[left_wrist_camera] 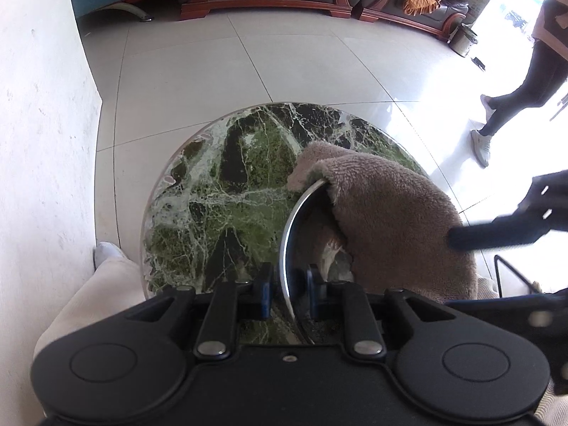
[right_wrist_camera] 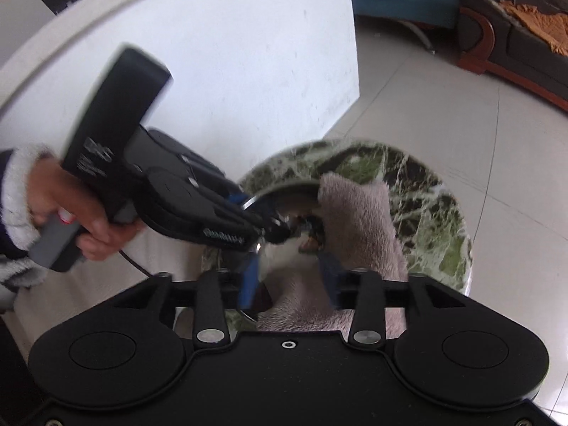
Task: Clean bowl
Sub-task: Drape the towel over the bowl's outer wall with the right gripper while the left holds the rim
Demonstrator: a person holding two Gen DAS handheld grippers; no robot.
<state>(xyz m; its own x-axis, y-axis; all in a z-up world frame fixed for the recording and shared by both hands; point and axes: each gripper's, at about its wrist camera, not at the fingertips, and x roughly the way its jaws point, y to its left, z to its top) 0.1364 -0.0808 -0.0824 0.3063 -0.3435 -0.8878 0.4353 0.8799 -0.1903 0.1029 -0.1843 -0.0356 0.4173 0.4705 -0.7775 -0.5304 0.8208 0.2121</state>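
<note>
Left wrist: towel [left_wrist_camera: 394, 220] draped over bowl [left_wrist_camera: 289, 227].

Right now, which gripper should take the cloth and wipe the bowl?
The right gripper: its jaws stand open over the cloth. The left gripper is clamped on the bowl rim, steadying it on the table.
</note>
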